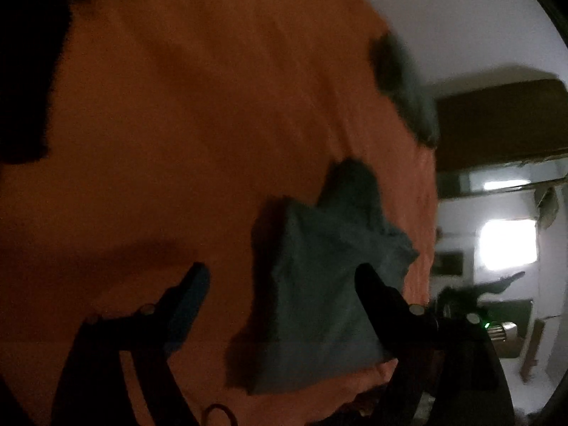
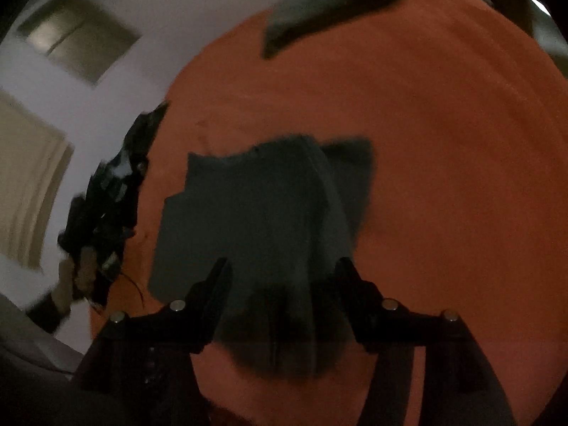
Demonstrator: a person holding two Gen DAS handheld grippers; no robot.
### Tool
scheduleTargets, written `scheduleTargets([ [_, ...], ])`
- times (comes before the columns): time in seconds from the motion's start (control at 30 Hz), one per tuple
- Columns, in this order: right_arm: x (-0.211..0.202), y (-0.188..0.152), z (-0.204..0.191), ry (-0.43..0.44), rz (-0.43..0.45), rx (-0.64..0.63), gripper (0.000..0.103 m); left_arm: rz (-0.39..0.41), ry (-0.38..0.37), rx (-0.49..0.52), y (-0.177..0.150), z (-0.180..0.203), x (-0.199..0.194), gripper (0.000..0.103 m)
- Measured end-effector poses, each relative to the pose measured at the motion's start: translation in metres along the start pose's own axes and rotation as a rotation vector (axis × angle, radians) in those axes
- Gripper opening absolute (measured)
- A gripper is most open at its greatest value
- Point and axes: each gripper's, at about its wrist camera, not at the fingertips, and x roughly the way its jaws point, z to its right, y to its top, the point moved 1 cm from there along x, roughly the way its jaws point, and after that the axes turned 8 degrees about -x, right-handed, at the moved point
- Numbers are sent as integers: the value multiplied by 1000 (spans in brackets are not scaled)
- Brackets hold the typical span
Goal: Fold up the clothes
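Two hand-held grippers hang over an orange sheet (image 2: 443,142), the left hand-held gripper (image 1: 284,273) and the right hand-held gripper (image 2: 284,269) both with jaws apart, gripping nothing. Folded grey cloth (image 2: 255,209) lies flat below them; another cloth (image 2: 330,3) lies at twelve o'clock.

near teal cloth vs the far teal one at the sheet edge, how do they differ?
The near teal cloth lies in the middle of the orange sheet, just ahead of the open right gripper; the far teal cloth sits by the sheet's far edge. The near one looks rumpled, with uneven layers and a jagged outline; the far one reads as a compact, narrow bundle. Both are dark teal, and neither is gripped.
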Motion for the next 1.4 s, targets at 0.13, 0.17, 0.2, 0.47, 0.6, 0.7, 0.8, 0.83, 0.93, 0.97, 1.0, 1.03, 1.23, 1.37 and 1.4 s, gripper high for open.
scheduleTargets([
  [0.13,39,47,-41,-12,-22,-357,61,-34,40,39,3,2,27,84],
  [0.17,48,57,-53,-11,-25,-481,63,-25,59,65,2,3,30,84],
  [0.2,58,65,-64,-7,-32,-575,70,-16,79,92,0,4,32,84],
  [0.47,127,115,-43,138,-113,-690,71,83,71,184,-17,25,41,68],
  [0.6,135,117,-32,187,-94,-698,54,69,126,186,-15,27,49,46],
  [0.7,129,113,-32,222,-53,-726,50,58,108,148,-12,18,47,14],
  [0.8,124,108,-32,226,-51,-770,49,47,73,166,-11,15,44,9],
  [0.83,125,106,-32,212,-77,-785,45,43,64,173,-11,14,41,9],
  [0.93,130,107,-28,214,-152,-762,12,-21,44,166,-4,21,57,10],
  [0.97,131,108,-26,224,-170,-738,7,-61,59,158,1,23,66,10],
  [1.0,127,109,-25,239,-164,-711,7,-97,70,150,5,26,74,10],
  [1.03,124,109,-23,254,-159,-684,7,-115,67,139,9,27,78,10],
  [1.23,83,93,-48,204,-60,-707,7,-109,-26,38,19,19,81,17],
  [1.37,49,66,-82,94,29,-781,7,42,-9,220,4,41,57,4],
  [1.4,40,59,-90,75,50,-784,7,60,-8,266,-2,50,51,3],
])
